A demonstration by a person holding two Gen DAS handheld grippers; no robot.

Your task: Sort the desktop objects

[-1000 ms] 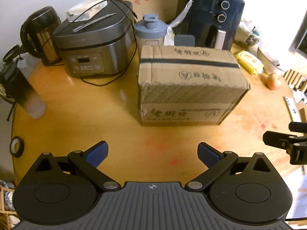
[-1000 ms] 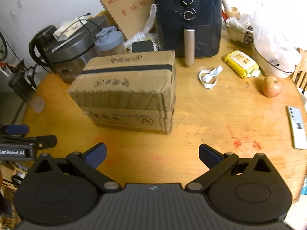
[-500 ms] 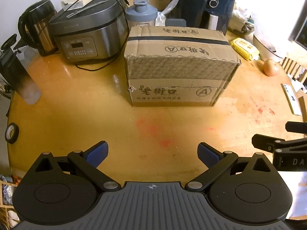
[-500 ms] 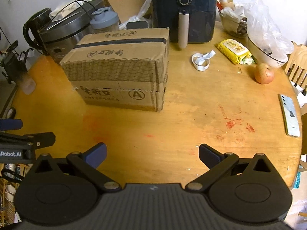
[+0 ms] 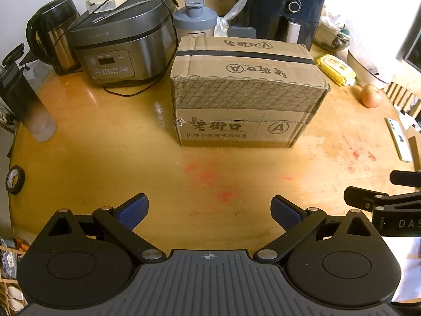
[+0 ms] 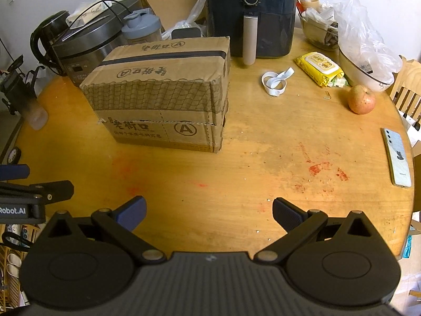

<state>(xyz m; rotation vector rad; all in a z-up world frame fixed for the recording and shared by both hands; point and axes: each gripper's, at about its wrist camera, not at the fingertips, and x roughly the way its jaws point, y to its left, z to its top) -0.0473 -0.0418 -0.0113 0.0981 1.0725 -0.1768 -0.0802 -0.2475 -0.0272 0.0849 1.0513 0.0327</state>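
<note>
Approach step, nothing grasped: left tool (image 5: 208,208) and right tool (image 6: 209,210) both spread wide, empty, short of taped brown cardboard box (image 5: 244,89). Next: choose item right of box, likely red-yellow apple (image 6: 361,99), and reach over.

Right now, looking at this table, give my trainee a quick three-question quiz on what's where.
1. True or false: the left gripper and the right gripper are both open and empty.
2. Which lies nearest the apple? A) kettle B) yellow wipes pack C) tape roll
3. Fill in: the cardboard box is sealed along its top with a strip of ____ tape.

Key: 1 true; 2 B; 3 black.
</note>
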